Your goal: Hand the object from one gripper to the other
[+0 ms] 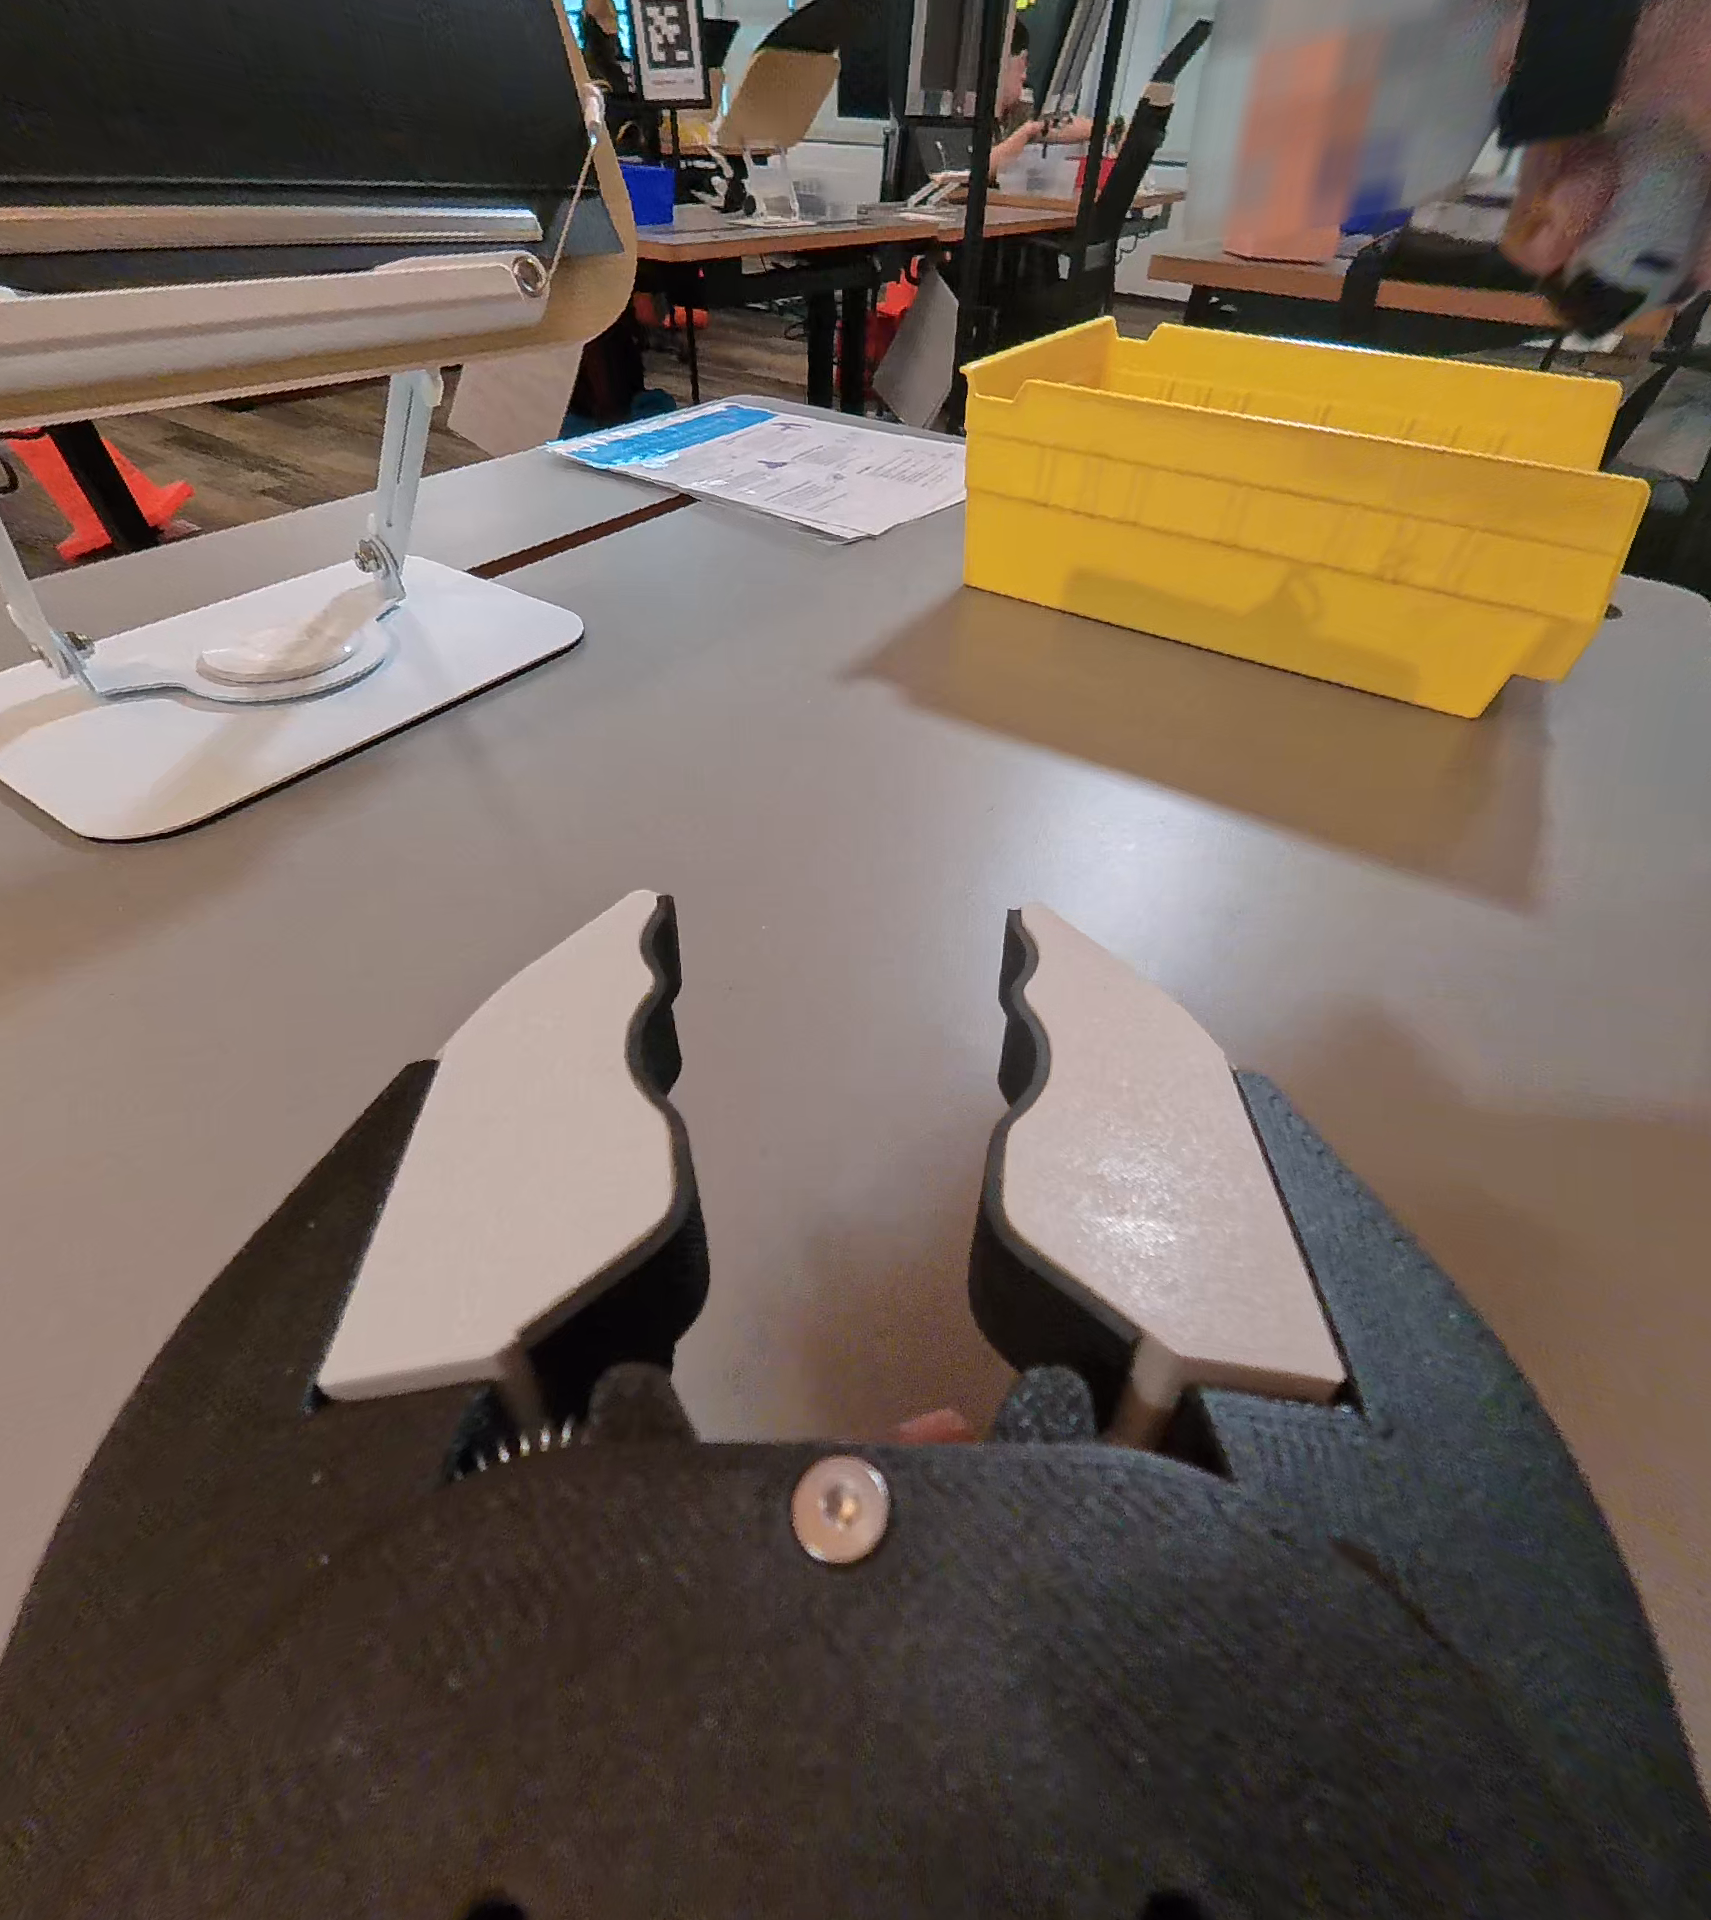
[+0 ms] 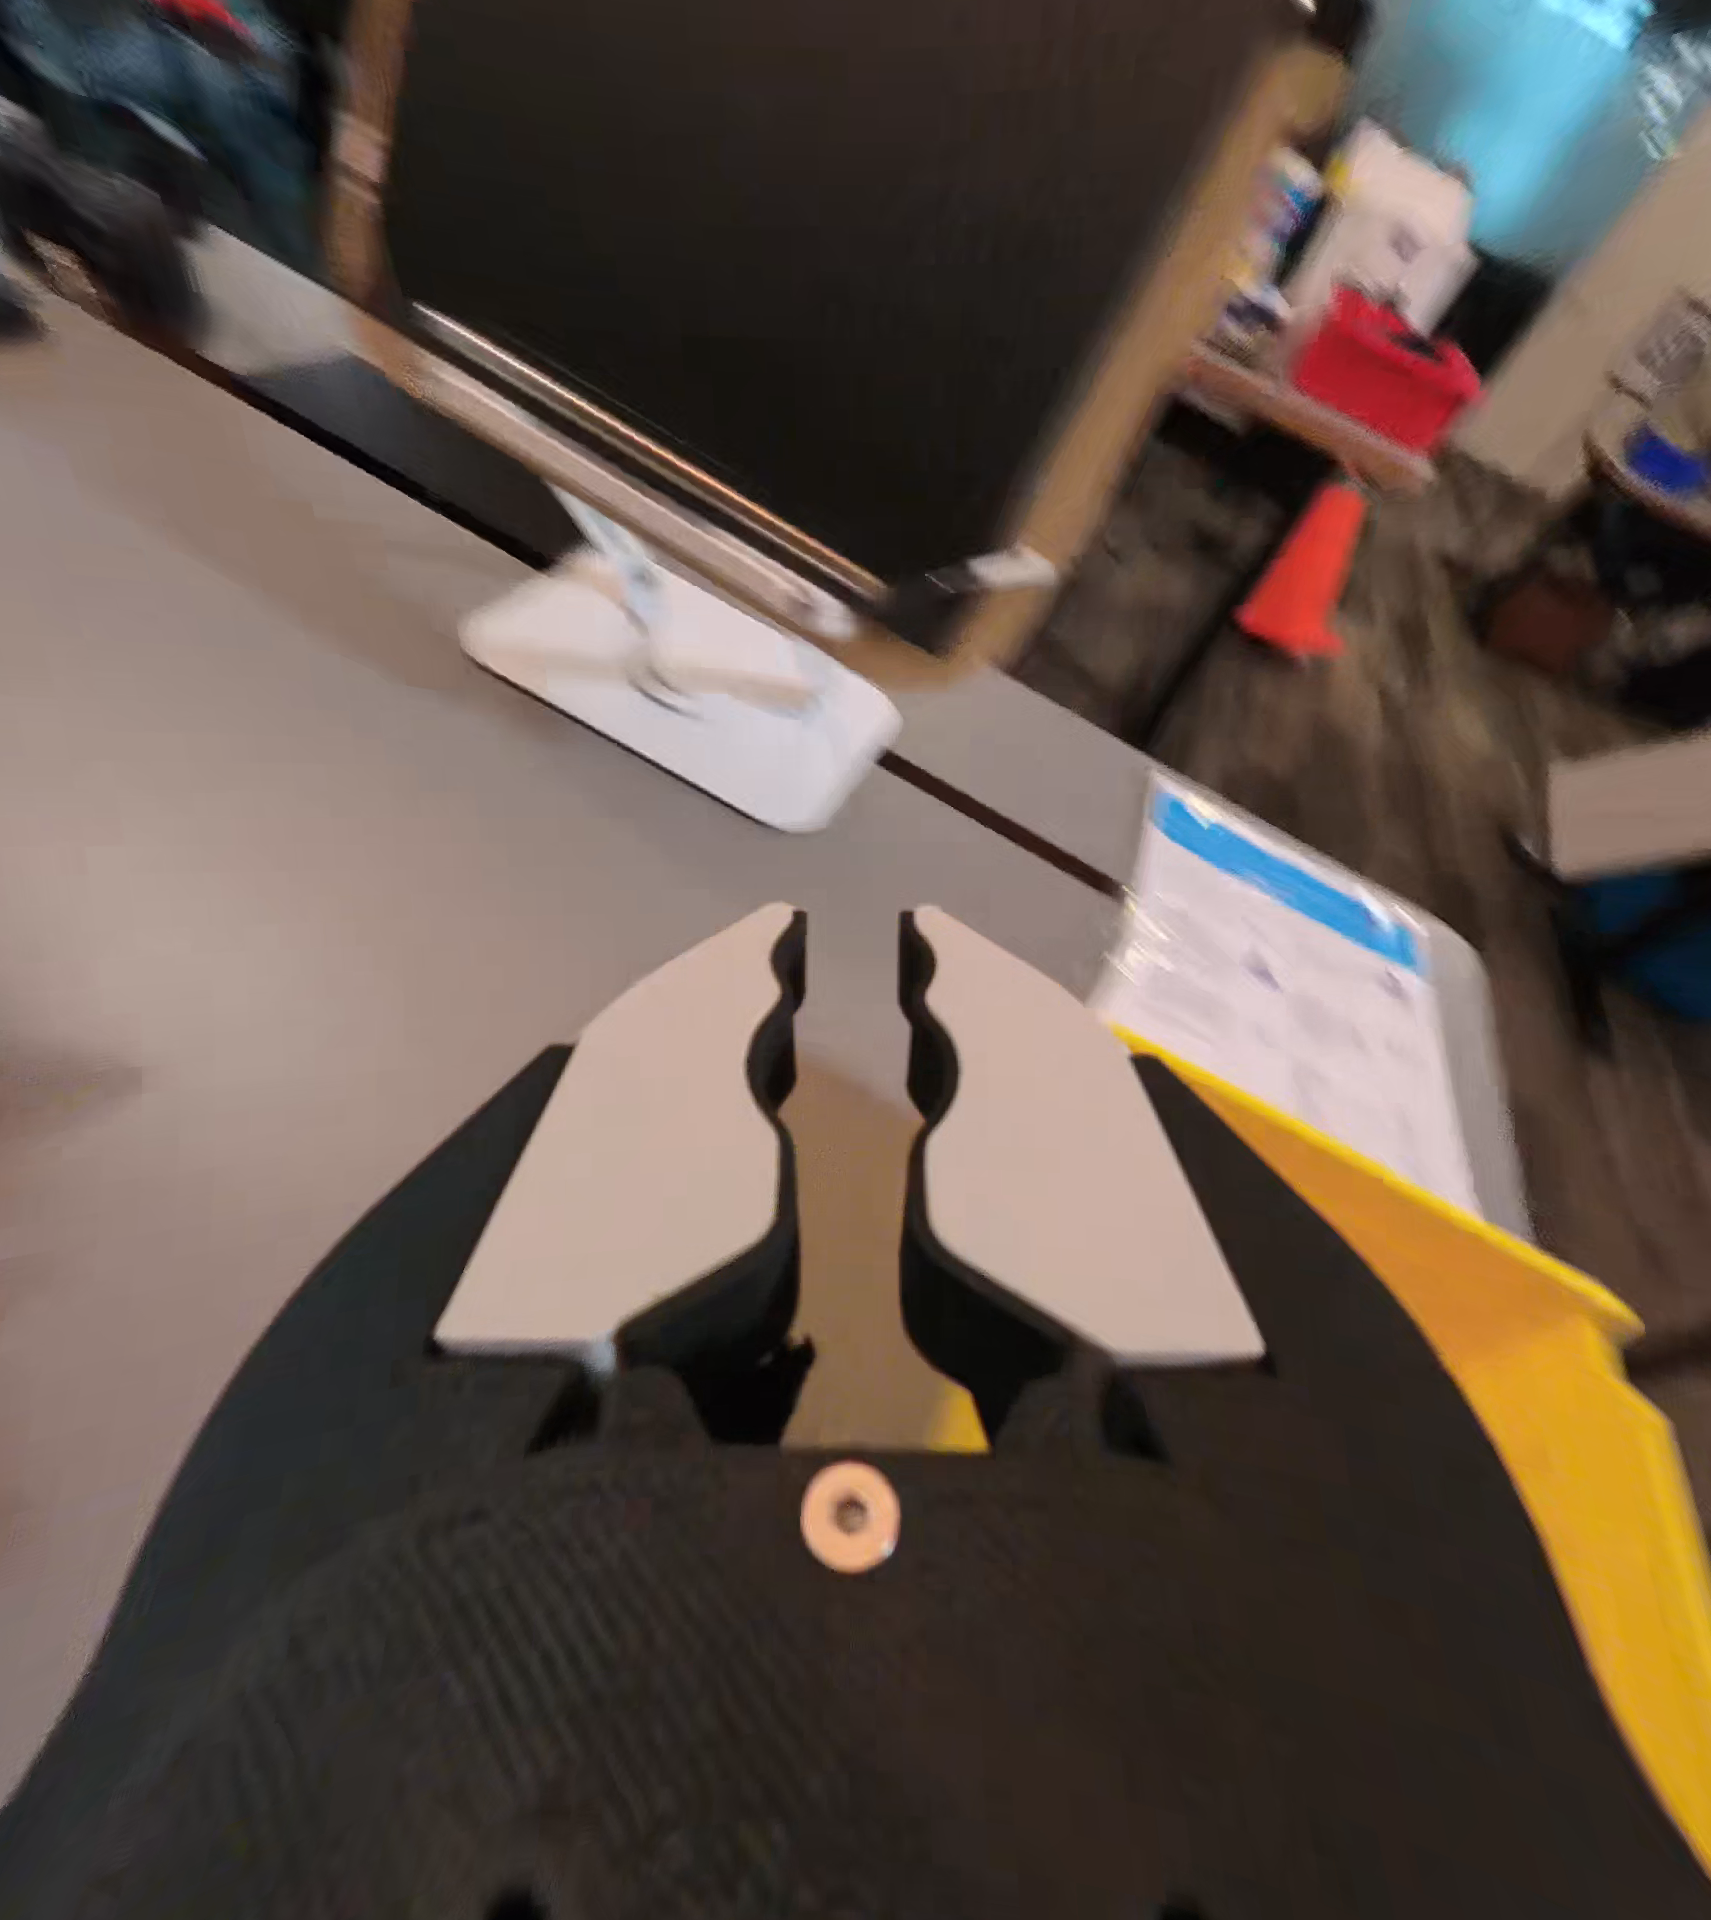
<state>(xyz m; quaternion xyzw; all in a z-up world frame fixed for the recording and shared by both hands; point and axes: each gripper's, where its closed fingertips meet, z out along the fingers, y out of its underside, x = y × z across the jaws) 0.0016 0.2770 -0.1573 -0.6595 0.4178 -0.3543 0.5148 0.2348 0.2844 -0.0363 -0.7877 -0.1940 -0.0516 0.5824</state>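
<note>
object | apparently out of sight | pose, place: cannot tell

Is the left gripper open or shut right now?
Open. The left gripper shows a wide gap between its fingertips, with only bare grey table visible through it.

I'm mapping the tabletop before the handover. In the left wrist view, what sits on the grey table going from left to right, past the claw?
White stand base → printed sheets → stacked yellow bins.
</note>
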